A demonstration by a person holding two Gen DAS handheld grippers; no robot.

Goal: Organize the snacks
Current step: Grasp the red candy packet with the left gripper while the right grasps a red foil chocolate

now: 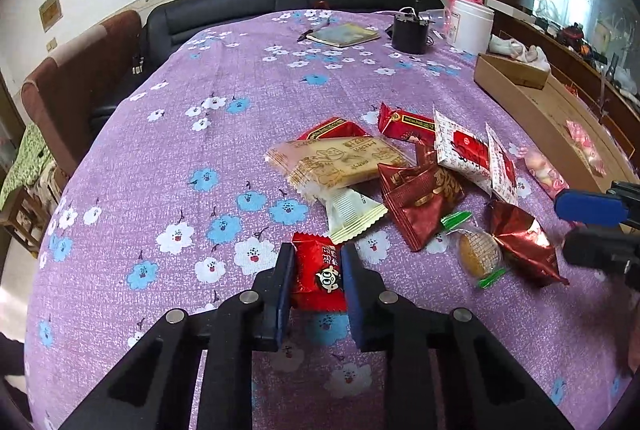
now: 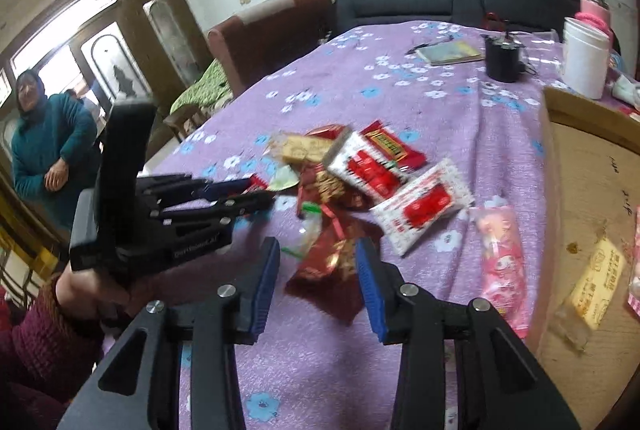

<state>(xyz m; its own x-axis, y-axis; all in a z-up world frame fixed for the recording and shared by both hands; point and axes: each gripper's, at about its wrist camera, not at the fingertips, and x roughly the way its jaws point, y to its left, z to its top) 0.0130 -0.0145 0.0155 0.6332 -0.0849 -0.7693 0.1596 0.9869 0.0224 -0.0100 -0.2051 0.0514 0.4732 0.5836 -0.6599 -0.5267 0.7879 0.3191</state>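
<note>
My left gripper [image 1: 317, 257] is shut on a small red snack packet [image 1: 316, 276] just above the purple flowered tablecloth [image 1: 180, 158]. Beyond it lies a heap of snacks: a beige biscuit pack [image 1: 340, 160], dark red foil packets [image 1: 420, 198], white-and-red packs [image 1: 464, 150] and a clear-wrapped round cake [image 1: 476, 250]. My right gripper [image 2: 318, 250] is open and empty, hovering over a dark red foil packet [image 2: 332, 266]; it also shows in the left wrist view [image 1: 592, 226]. The left gripper shows at the left of the right wrist view [image 2: 256, 192].
A cardboard box [image 1: 560, 110] stands at the table's right edge with a few snacks inside [image 2: 600, 270]. A pink packet [image 2: 500, 262] lies beside it. A black container [image 1: 410, 34], white jar [image 1: 470, 26] and booklet [image 1: 344, 34] are at the far end. A person [image 2: 44, 150] stands left.
</note>
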